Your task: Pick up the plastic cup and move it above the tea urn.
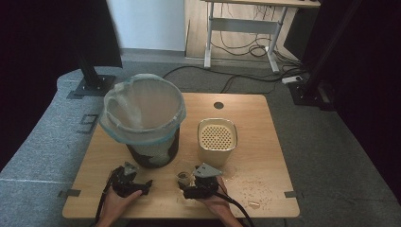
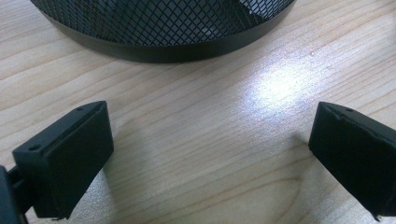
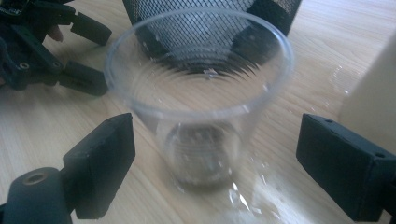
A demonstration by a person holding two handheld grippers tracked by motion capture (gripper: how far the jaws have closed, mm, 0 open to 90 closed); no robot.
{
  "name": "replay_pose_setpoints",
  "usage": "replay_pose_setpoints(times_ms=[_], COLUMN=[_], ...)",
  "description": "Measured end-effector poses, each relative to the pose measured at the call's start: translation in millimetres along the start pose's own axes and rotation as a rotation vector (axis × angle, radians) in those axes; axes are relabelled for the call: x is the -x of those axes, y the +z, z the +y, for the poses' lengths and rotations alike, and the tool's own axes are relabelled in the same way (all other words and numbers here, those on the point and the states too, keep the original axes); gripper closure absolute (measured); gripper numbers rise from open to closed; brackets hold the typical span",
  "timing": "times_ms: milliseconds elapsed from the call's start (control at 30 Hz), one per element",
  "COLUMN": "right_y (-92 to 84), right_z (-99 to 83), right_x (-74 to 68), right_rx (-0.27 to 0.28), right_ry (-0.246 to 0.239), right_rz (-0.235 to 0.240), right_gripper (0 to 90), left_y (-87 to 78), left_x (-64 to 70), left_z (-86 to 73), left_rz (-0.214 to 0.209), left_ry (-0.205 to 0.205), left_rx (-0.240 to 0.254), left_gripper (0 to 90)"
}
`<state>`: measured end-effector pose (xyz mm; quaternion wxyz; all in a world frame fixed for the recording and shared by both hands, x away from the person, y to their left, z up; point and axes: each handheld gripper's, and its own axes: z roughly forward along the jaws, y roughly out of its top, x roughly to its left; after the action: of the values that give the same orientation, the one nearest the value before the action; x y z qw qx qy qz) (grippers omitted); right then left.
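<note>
A clear plastic cup (image 3: pixel 201 116) stands upright on the wooden table (image 1: pixel 255 123), shown small in the high view as the cup (image 1: pixel 183 178). My right gripper (image 3: pixel 219 158) is open around it, with both black jaws a gap away from its wall. In the high view the right gripper (image 1: pixel 188 185) lies at the table's front middle, held by a hand. My left gripper (image 2: pixel 210 154) is open and holds nothing, low over the wood in front of the bin's base. The left gripper (image 1: pixel 142 185) sits at the front left.
A black mesh bin (image 1: pixel 142 123) lined with a clear bag stands behind both grippers; its base (image 2: pixel 163 42) is close ahead of the left one. A cream box with a perforated top (image 1: pixel 216 141) stands right of the cup. Wet spots and small bits (image 1: pixel 250 189) lie at front right.
</note>
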<state>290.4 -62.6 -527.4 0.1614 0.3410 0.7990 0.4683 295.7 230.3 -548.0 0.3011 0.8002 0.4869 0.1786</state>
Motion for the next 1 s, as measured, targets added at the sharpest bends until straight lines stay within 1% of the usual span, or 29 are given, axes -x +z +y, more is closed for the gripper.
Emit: replay_pose_setpoints(times_ms=[133,200,233,367,467,533,633,833,900,1000], right_y=[12.4,18.9,24.1,31.4,31.8,27.7,21.5,-9.5,-21.8,-35.9], right_z=[6.4,8.5,9.9,12.4,13.4,12.6,13.1,15.8,16.3,16.1], right_x=[-1.7,-1.8,-2.0,-3.5,-4.9,-4.0,-2.1,6.1,10.2,14.6], right_rx=[0.011,0.011,0.013,0.034,0.036,0.046,0.065,0.118,0.141,0.157], right_ry=[0.002,0.0,-0.003,-0.02,-0.03,-0.03,-0.02,-0.003,0.005,0.008], right_rz=[0.01,0.017,0.02,0.028,0.014,0.004,0.005,0.005,0.0,-0.014], right_gripper=[13.7,16.0,18.3,29.1,32.7,34.7,35.0,35.6,35.7,35.8], left_y=[0.0,0.0,0.0,0.0,0.0,0.0,0.0,0.0,0.0,0.0], left_x=[0.0,0.0,0.0,0.0,0.0,0.0,0.0,0.0,0.0,0.0], left_z=[0.0,0.0,0.0,0.0,0.0,0.0,0.0,0.0,0.0,0.0], left_rz=[0.0,0.0,0.0,0.0,0.0,0.0,0.0,0.0,0.0,0.0], left_ry=[0.0,0.0,0.0,0.0,0.0,0.0,0.0,0.0,0.0,0.0], left_rx=[0.0,0.0,0.0,0.0,0.0,0.0,0.0,0.0,0.0,0.0], left_gripper=[0.0,0.0,0.0,0.0,0.0,0.0,0.0,0.0,0.0,0.0])
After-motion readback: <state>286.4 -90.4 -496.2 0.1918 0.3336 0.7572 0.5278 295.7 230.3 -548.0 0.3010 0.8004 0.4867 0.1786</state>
